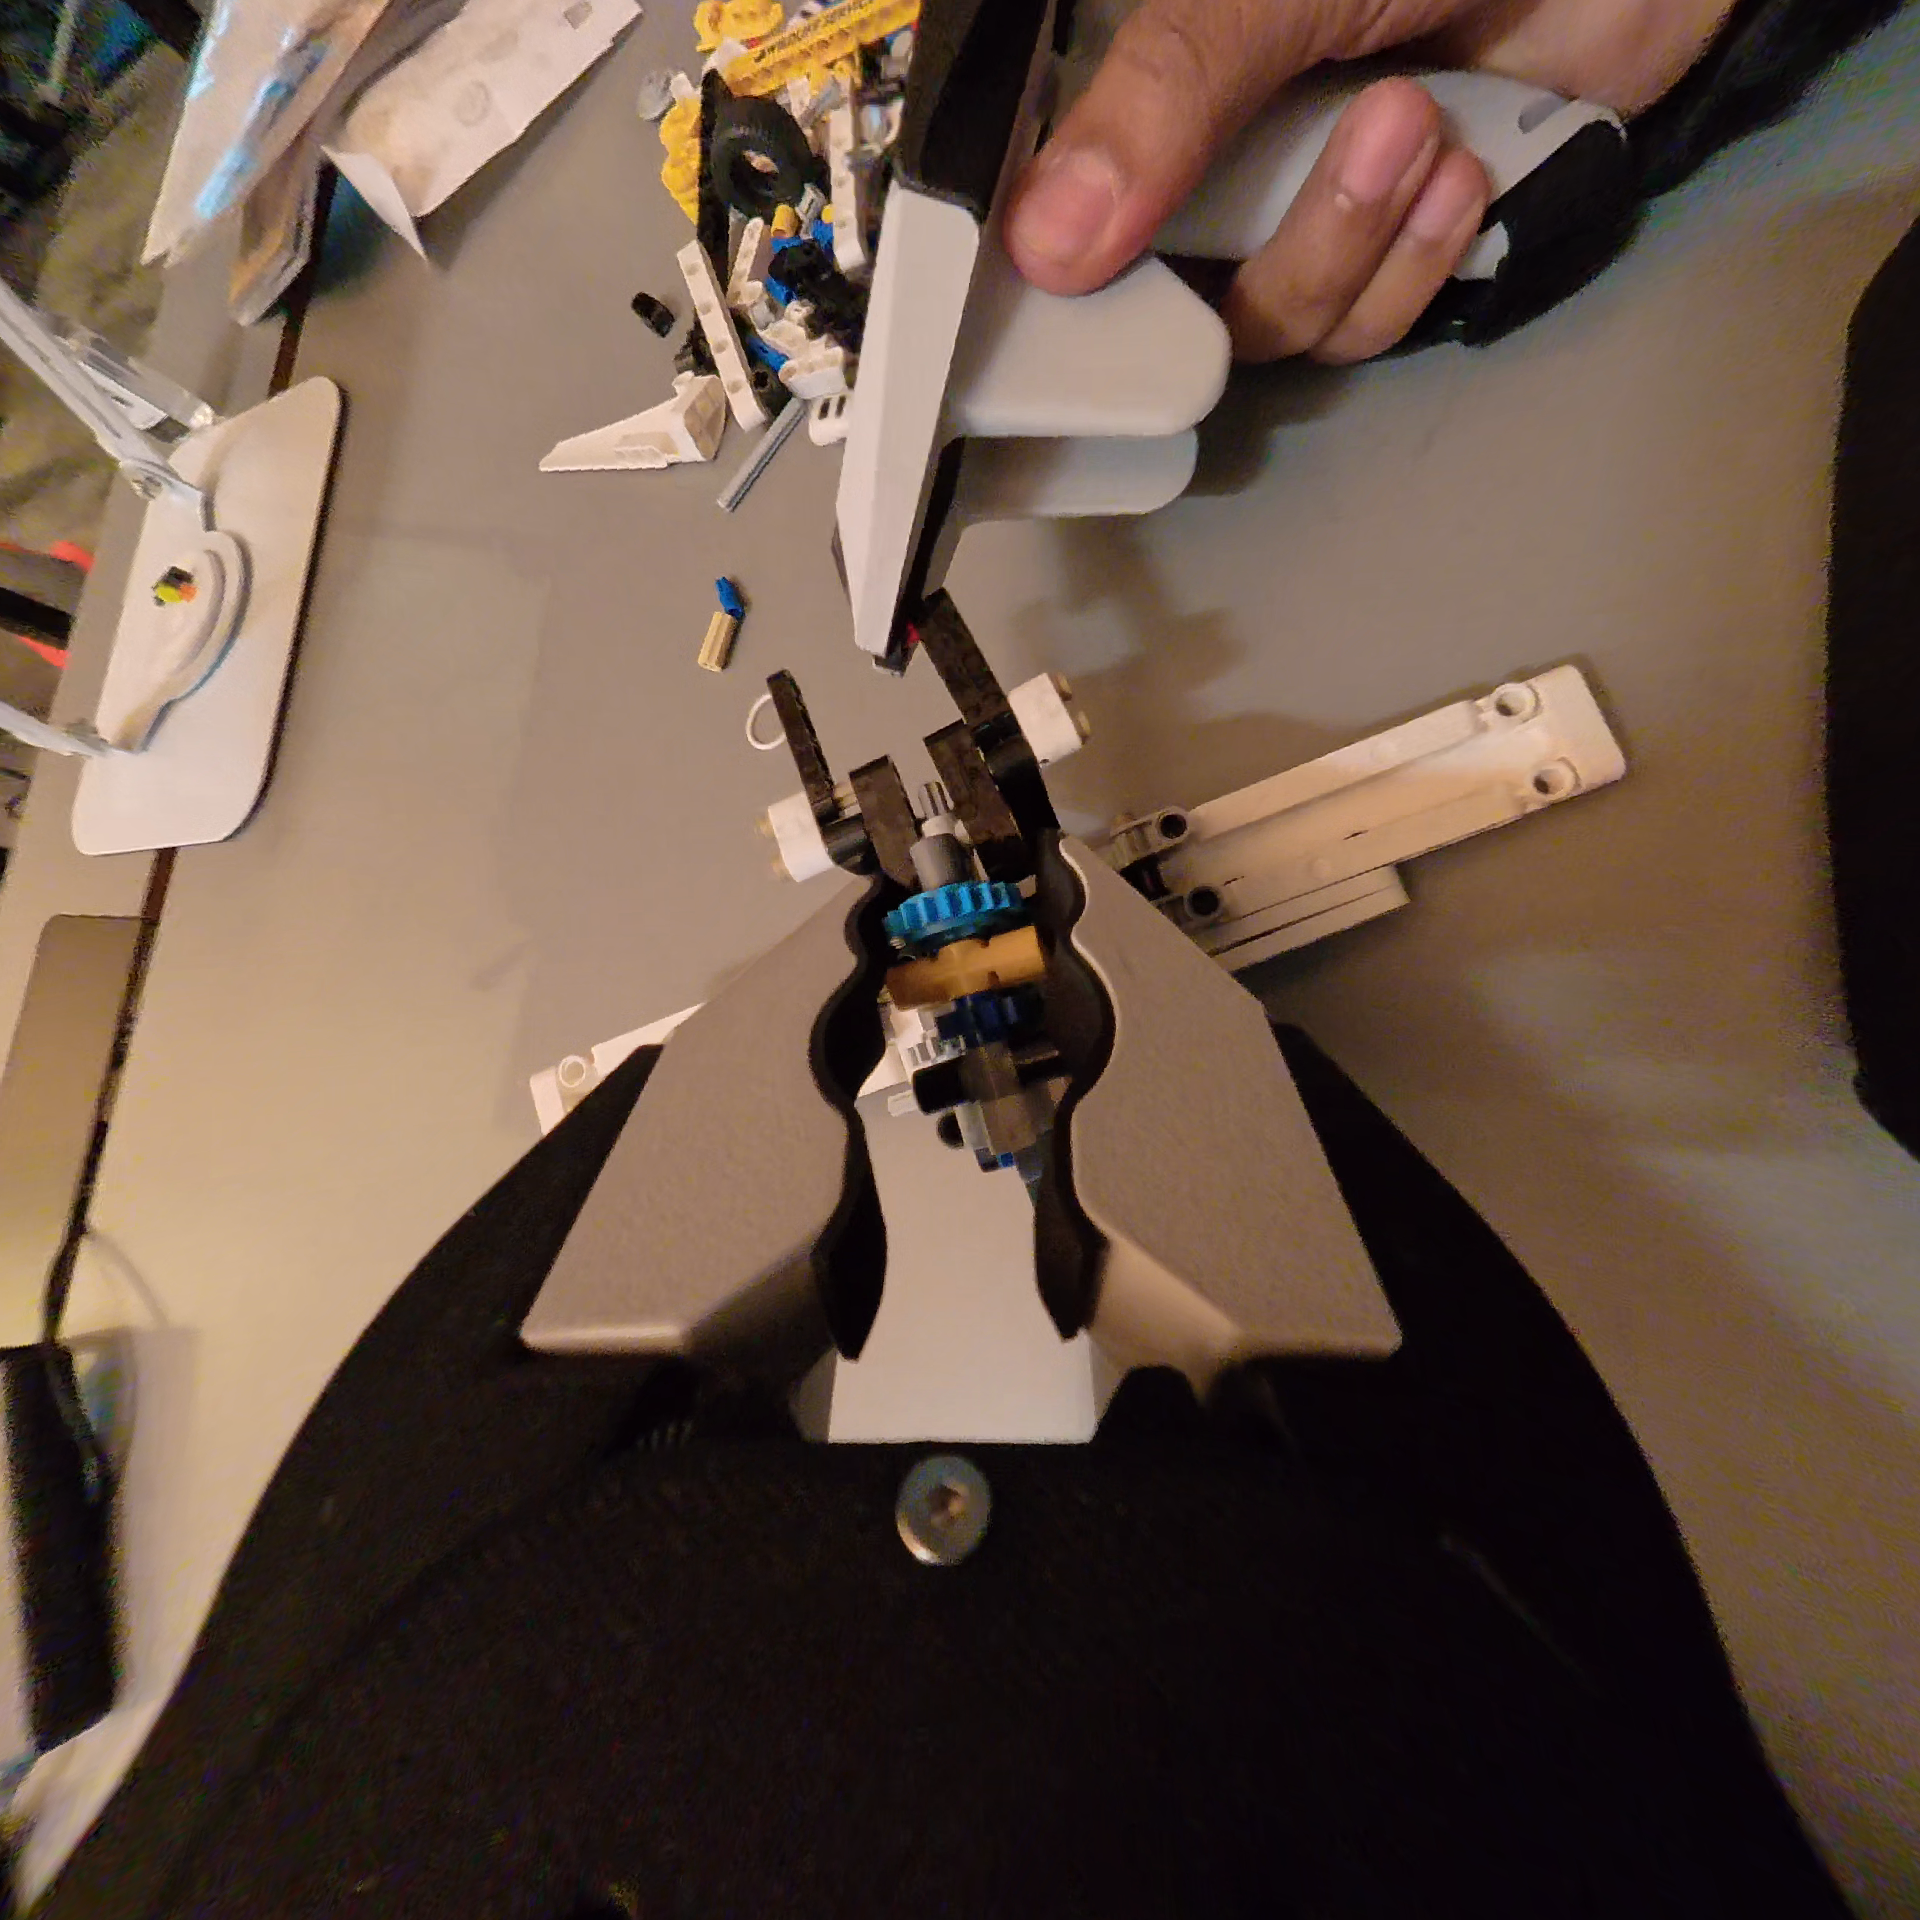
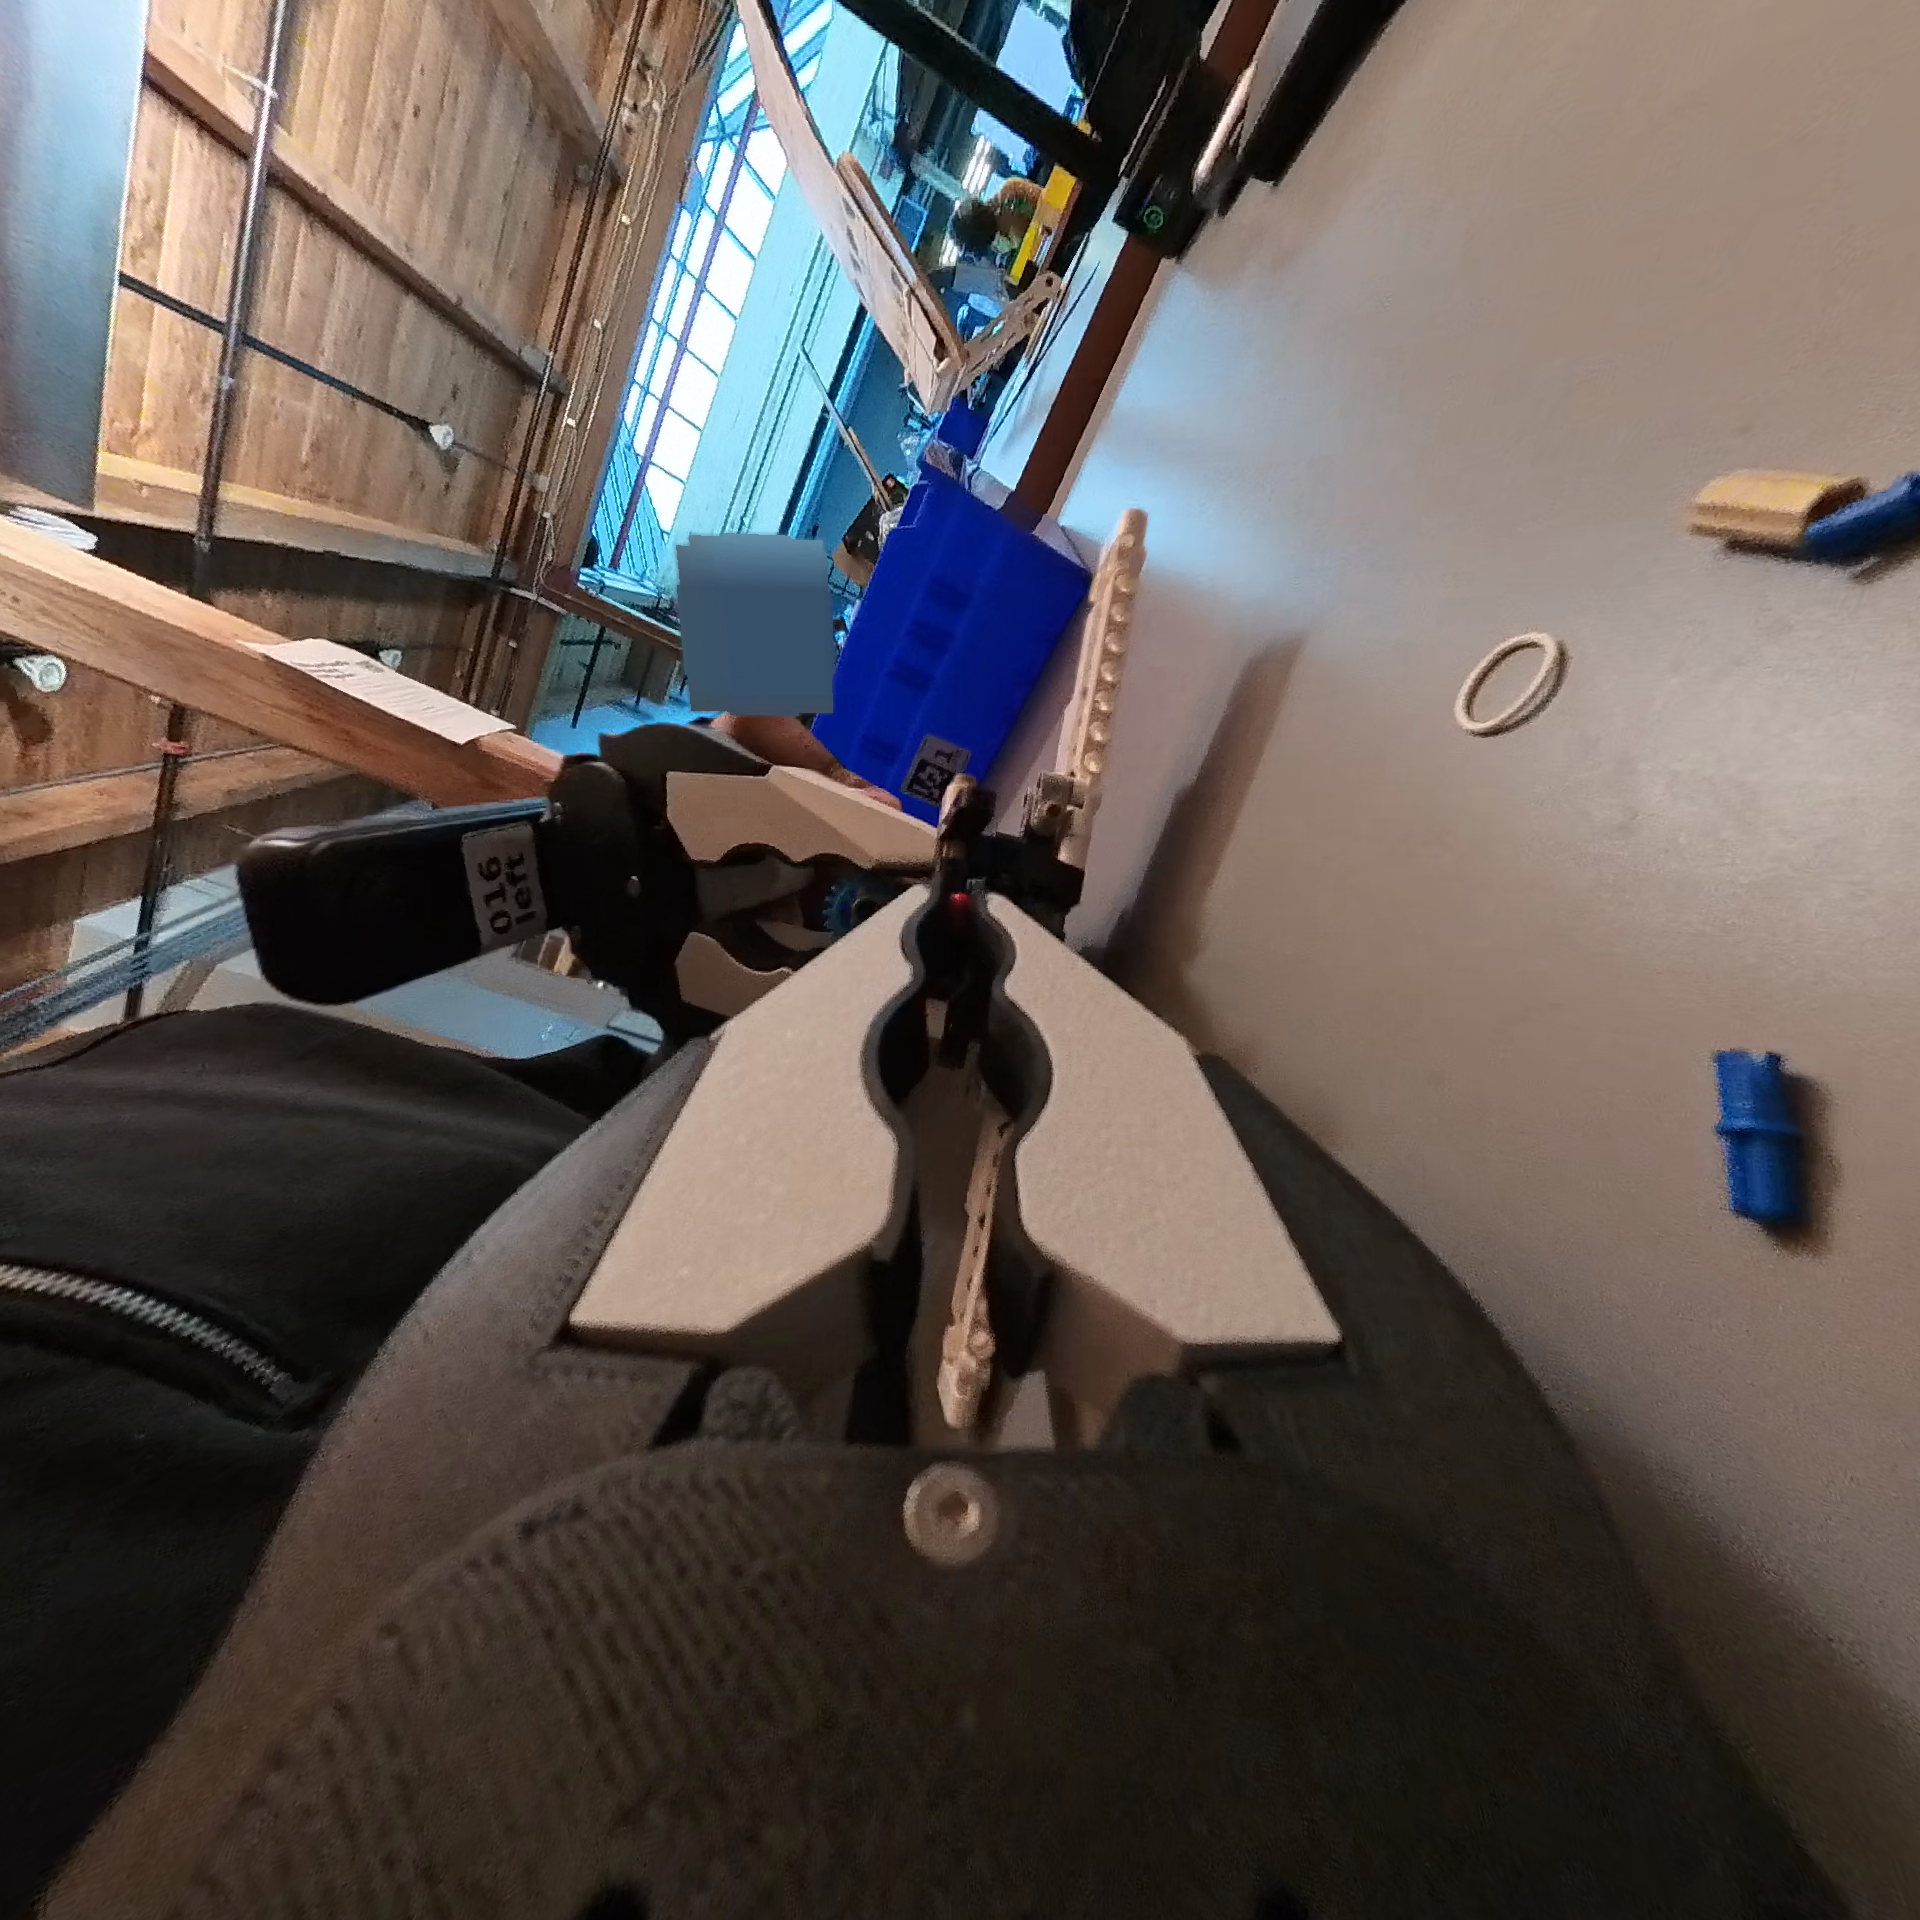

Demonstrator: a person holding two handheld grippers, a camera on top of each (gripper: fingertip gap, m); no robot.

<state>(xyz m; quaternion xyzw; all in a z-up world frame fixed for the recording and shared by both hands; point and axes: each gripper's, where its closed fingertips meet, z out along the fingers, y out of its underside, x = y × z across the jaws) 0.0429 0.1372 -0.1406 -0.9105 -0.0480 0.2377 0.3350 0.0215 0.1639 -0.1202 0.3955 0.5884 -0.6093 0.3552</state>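
Grey plastic fingers of the left gripper (image 1: 966, 935) are clamped on a toy-brick gear assembly (image 1: 961, 914): a light-blue gear, a tan hub and a darker blue gear on a grey axle, with black beams and white connectors sticking out ahead. It is held over the grey desk (image 1: 468, 727), above a white brick panel (image 1: 1403, 800).

The right gripper (image 2: 958, 914), in a hand (image 1: 1299, 156), has its tips together on a small red piece (image 2: 958, 902), pressed close to one black beam (image 1: 961, 665).

A white label with printed writing sits on the left gripper's black body in the right wrist view. Nearby lie a white ring (image 2: 1512, 684), a blue pin (image 2: 1756, 1148) and a tan sleeve (image 2: 1766, 506). Beyond is a pile of loose bricks (image 1: 769, 208), where a yellow part bears print too blurred to read.
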